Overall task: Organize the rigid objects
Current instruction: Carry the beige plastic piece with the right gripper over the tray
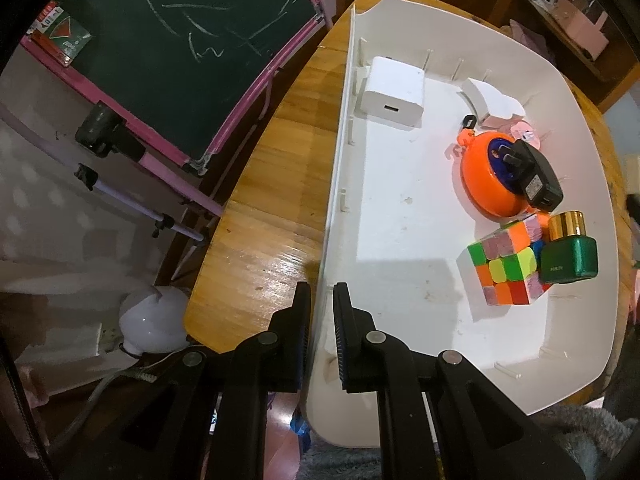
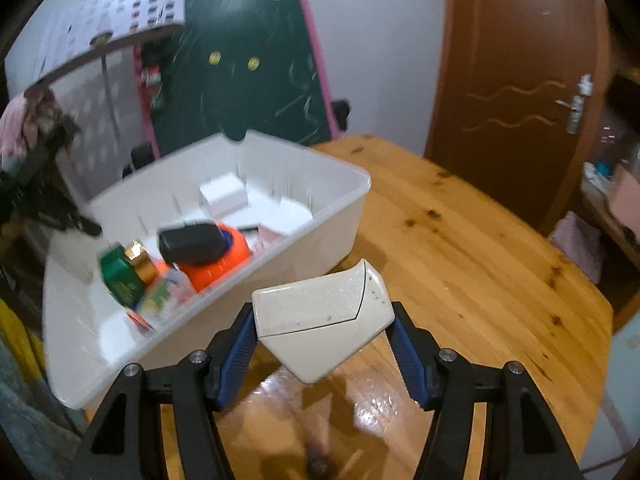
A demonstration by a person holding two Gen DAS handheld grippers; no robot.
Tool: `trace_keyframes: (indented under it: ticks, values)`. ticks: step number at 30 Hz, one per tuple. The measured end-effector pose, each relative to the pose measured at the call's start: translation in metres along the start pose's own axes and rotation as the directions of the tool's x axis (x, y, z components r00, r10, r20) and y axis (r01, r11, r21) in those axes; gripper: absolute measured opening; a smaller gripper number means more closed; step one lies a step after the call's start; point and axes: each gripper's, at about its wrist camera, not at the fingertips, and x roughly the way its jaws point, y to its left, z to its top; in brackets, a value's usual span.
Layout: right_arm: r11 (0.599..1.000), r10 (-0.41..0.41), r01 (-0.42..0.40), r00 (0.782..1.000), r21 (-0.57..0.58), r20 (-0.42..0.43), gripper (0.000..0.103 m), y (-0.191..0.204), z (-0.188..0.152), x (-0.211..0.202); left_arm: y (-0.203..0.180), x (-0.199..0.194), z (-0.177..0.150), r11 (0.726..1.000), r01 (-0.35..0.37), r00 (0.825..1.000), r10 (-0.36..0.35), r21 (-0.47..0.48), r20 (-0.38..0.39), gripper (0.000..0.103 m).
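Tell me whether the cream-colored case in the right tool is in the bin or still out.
Out. The cream case sits clamped in the right tool above the wooden table, beside the white bin, not inside it.

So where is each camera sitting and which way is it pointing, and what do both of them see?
Left wrist: sits on the left claw, looking down along the white bin; its fingers pinch the bin's wall, wooden table beside it.
Right wrist: sits on the right claw, facing the chalkboard and door; its fingers grip a cream plastic case above the table.
Shared: bin, table, orange reel, black adapter, green bottle, puzzle cube, chalkboard.
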Motion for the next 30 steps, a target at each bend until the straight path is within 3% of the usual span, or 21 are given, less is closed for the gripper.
trace_keyframes:
  ticks: [4, 8, 17, 23, 30]
  values:
    - [0.994, -0.087, 0.084, 0.995, 0.076, 0.048, 0.065, 0.012, 0.011, -0.034, -0.002, 0.0, 0.0, 0.999, 0.003, 1.0, -0.003, 0.04, 0.012, 0.012]
    - [0.987, -0.127, 0.116, 0.988, 0.115, 0.092, 0.065, 0.031, 0.023, -0.056, -0.005, -0.002, -0.003, 0.997, -0.002, 1.0, 0.0, 0.079, 0.03, 0.012]
    - [0.986, -0.165, 0.163, 0.975, 0.025, 0.151, 0.065, 0.089, 0.056, -0.083, 0.001, -0.005, -0.007, 0.994, 0.057, 0.996, -0.063, 0.096, 0.065, 0.012]
    - [0.983, -0.167, 0.176, 0.975, -0.052, 0.143, 0.065, 0.123, 0.067, -0.068, 0.004, -0.008, -0.011, 0.991, 0.089, 0.992, -0.097, 0.097, 0.08, 0.012]
    - [0.975, -0.181, 0.184, 0.983, -0.127, 0.04, 0.065, 0.146, 0.051, -0.013, 0.004, -0.009, -0.014, 0.99, 0.093, 0.989, -0.104, 0.107, 0.102, 0.012]
